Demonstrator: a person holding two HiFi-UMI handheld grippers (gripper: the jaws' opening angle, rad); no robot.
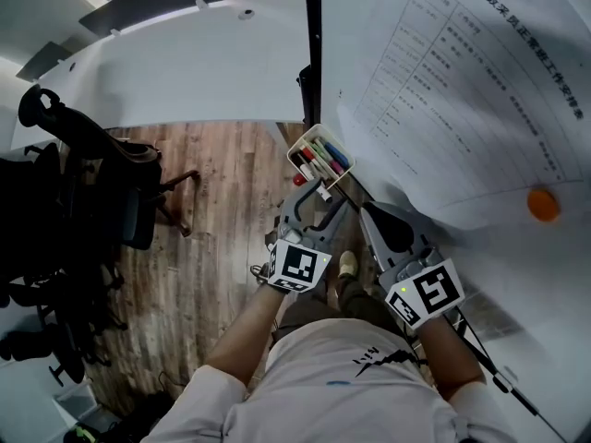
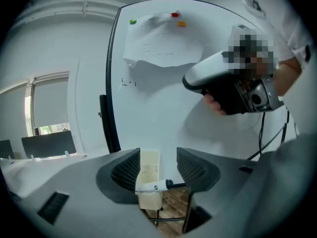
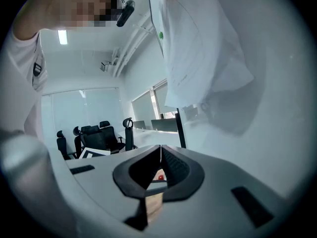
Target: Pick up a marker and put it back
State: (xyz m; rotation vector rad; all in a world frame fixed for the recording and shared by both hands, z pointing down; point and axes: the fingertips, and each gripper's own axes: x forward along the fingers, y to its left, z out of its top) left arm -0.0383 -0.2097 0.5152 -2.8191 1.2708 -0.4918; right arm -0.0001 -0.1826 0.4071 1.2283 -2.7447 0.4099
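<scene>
a: the left gripper (image 2: 158,152) is right up close. its two jaws are wide open and they are not squeezing anything.

b: where is the marker?

a: the marker (image 2: 154,186) lies low down between the jaws, across the near end of the tray (image 2: 149,163). its black end points at the right-hand jaw. the pads are not pressing on it.

b: so is it put back?

a: sort of. i think it sits sideways on top, not down inside with the other markers (image 1: 323,158).

b: what could go wrong?

a: it could roll off the edge and drop to the floor (image 2: 171,198) under the jaws. if the gripper pulls away crooked, the right-hand jaw could bump the black end and flick it out. a jaw could also knock the tray, which hangs on the whiteboard (image 2: 158,108) behind the jaws.

b: and the right gripper (image 3: 160,150)?

a: its jaws are shut tight with nothing in them. it is off to the side of the left jaws, so i don't think it will get in the way.
</scene>
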